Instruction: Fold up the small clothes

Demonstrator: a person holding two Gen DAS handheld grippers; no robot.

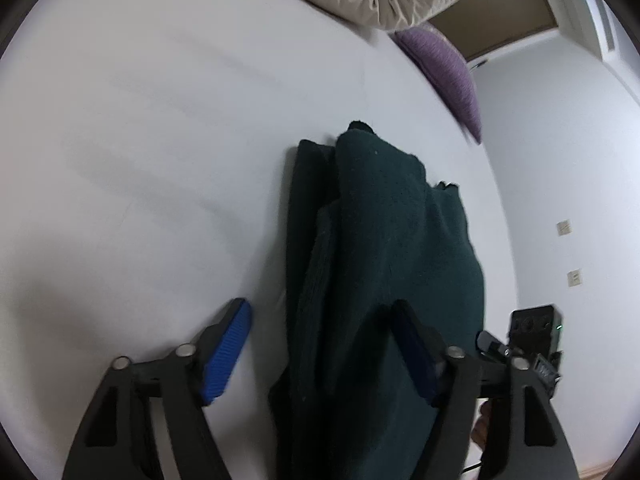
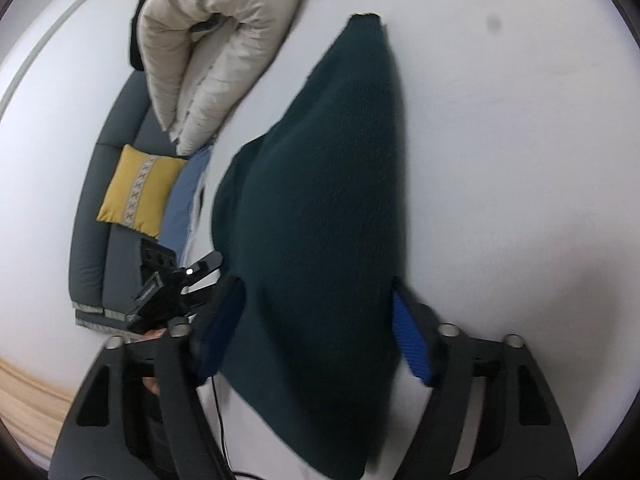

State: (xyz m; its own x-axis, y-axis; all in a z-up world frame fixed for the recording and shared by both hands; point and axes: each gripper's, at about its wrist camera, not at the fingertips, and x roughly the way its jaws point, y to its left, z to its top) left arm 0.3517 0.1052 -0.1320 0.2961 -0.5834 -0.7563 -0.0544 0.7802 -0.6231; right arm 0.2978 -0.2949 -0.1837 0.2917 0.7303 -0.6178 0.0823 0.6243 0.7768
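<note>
A wide white bed sheet (image 1: 140,140) fills most of both views, with pale walls beyond. One dark green knitted garment (image 1: 380,260) lies on the sheet, folded lengthwise into a long narrow shape, and it is the largest thing on the bed. One rumpled beige duvet (image 2: 200,40) is bunched at the far edge of the bed, near the garment's far end but apart from it. In the right wrist view, one grey sofa (image 2: 92,240) stands beside the bed, with one yellow cushion (image 2: 138,194) on it. In the left wrist view, one purple cushion (image 1: 444,68) sits at the bed's edge. Two small switch plates (image 1: 564,227) are on the wall.

The left gripper (image 1: 324,356) has its jaws spread wide, straddling the garment's near end without clamping it. The right gripper (image 2: 316,328) is likewise wide open, with the cloth lying loose between its blue pads (image 2: 410,340).
</note>
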